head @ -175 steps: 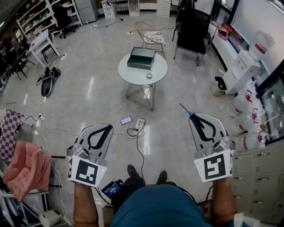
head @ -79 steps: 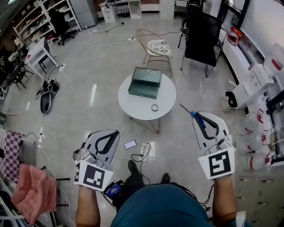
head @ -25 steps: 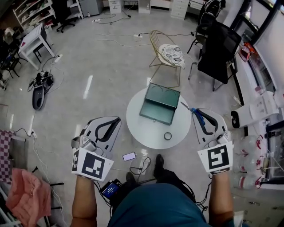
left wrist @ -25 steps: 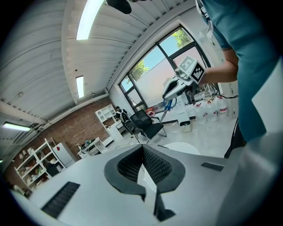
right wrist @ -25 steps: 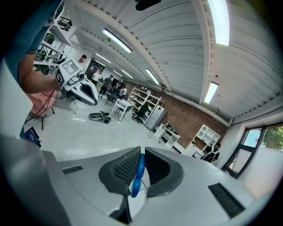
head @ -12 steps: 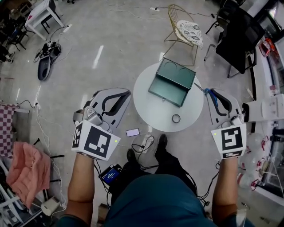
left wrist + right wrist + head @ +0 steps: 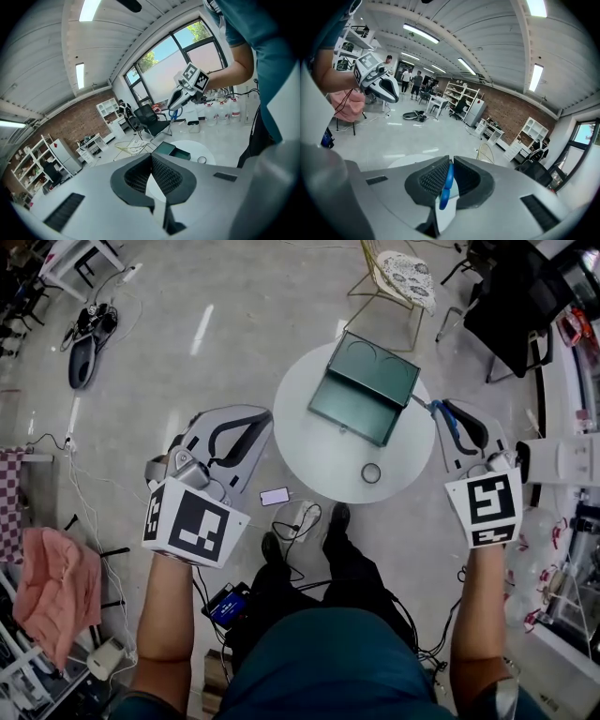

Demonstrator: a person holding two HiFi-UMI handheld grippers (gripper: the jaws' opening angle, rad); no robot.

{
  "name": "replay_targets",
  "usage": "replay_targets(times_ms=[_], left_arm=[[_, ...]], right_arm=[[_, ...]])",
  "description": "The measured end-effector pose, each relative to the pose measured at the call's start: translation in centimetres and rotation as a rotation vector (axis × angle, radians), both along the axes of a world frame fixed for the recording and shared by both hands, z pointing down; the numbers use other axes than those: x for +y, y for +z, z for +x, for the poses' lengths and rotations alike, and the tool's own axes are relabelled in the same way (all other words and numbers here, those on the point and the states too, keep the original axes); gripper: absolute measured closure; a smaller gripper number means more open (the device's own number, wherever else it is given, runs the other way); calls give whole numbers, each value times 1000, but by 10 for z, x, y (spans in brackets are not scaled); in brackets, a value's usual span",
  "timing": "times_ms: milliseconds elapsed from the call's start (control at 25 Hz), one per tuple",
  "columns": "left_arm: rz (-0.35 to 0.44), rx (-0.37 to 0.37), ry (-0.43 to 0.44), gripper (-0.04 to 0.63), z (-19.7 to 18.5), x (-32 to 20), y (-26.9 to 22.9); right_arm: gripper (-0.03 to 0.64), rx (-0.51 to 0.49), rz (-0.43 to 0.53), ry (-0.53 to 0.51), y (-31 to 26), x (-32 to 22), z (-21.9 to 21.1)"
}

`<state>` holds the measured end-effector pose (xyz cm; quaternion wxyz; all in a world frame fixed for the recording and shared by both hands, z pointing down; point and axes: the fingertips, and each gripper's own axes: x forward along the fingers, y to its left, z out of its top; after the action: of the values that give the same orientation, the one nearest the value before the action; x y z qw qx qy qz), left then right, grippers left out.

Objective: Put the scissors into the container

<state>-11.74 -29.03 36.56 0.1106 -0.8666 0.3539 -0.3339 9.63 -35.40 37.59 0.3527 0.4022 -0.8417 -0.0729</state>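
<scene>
Blue-handled scissors point(image 7: 433, 412) are clamped in my right gripper point(image 7: 441, 411), with the blade pointing left at the right edge of the green container point(image 7: 366, 385). The container is an open green box on a round white table point(image 7: 323, 451). In the right gripper view the blue handle point(image 7: 447, 183) sits between the jaws of my right gripper point(image 7: 451, 161). My left gripper point(image 7: 263, 420) hangs shut and empty off the table's left side. In the left gripper view its jaws point(image 7: 151, 158) meet, with the container point(image 7: 172, 150) beyond them.
A roll of tape point(image 7: 371, 472) lies on the table's near side. A wire chair point(image 7: 398, 273) and a black office chair point(image 7: 511, 296) stand behind the table. A phone point(image 7: 275, 496) and cables lie on the floor by my feet. Water bottles line the right wall.
The table and container have come closer and lower in the head view. Both grippers have sunk toward the table; the scissors' tip now reaches the container's right edge.
</scene>
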Motion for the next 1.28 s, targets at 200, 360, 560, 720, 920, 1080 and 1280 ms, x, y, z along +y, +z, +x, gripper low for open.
replay_targets(times_ms=[200, 360, 560, 720, 920, 1080, 1280], left_arm=[[-25, -1, -7, 577, 1, -9, 23], [-30, -18, -4, 577, 2, -17, 37], [-43, -31, -10, 577, 4, -24, 56], [-62, -35, -20, 577, 5, -29, 73], [-87, -35, -29, 577, 5, -33, 95], [-109, -31, -41, 577, 4, -36, 115], [-129, -23, -52, 577, 2, -38, 135]], right_arm=[[561, 8, -32, -9, 30, -18, -4], [561, 21, -55, -20, 52, -30, -5], [561, 32, -85, -37, 82, -41, -6], [561, 46, -111, -63, 106, -48, -10], [561, 68, -149, -96, 140, -54, -18], [561, 86, -180, -121, 169, -59, -26], [561, 130, -222, -146, 207, -62, -32]])
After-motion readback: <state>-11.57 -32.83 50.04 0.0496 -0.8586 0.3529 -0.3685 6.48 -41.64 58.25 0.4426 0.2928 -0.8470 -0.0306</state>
